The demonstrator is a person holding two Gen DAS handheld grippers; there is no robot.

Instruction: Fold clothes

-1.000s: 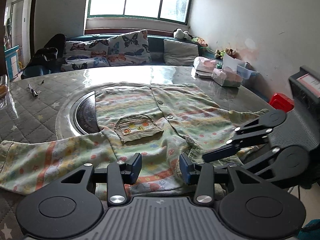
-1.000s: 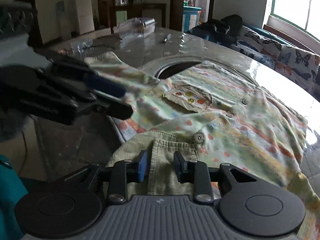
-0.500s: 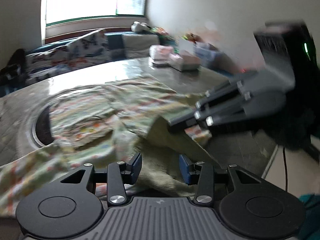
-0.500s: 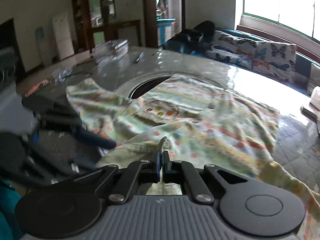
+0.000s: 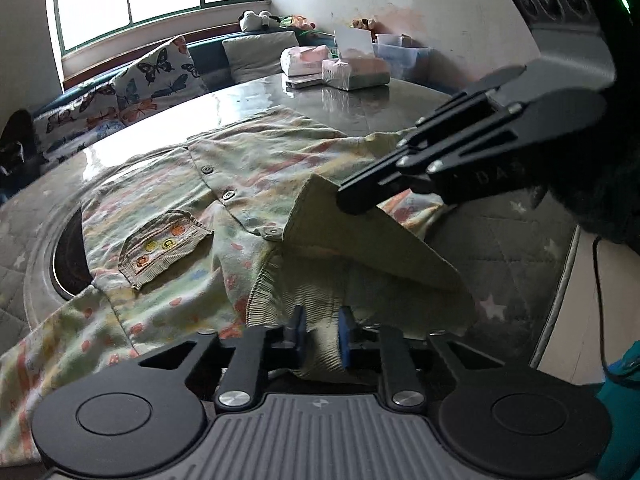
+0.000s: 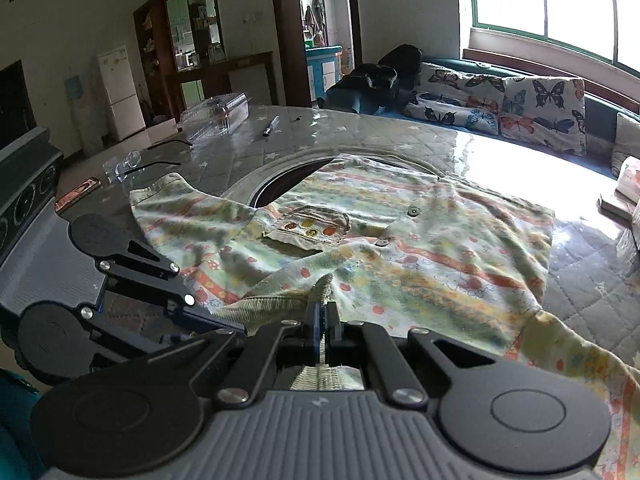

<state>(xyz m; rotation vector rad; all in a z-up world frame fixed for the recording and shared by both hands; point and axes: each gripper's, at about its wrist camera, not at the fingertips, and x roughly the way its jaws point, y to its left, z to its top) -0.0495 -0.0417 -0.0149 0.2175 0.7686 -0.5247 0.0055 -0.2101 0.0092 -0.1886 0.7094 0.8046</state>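
A small striped, patterned shirt (image 5: 256, 168) with buttons and a chest pocket (image 5: 164, 248) lies spread on the round table; it also shows in the right wrist view (image 6: 432, 256). My left gripper (image 5: 322, 332) has its fingers partly closed around the ribbed green collar (image 5: 320, 296), with a gap still between them. My right gripper (image 6: 322, 322) is shut on the collar's other side (image 6: 322, 286) and lifts it; it also shows in the left wrist view (image 5: 360, 196), holding up a flap of collar.
The table (image 6: 360, 136) has a round dark opening (image 6: 280, 188) under the shirt. A clear plastic box (image 6: 216, 114), pen (image 6: 270, 126) and glasses (image 6: 132, 162) lie far left. Tissue packs (image 5: 352, 72) stand at the far edge. A butterfly-cushioned sofa (image 6: 500, 100) is behind.
My right gripper has shut on the collar and lifted it. My left gripper has moved right to the collar and its fingers have narrowed around the ribbed fabric.
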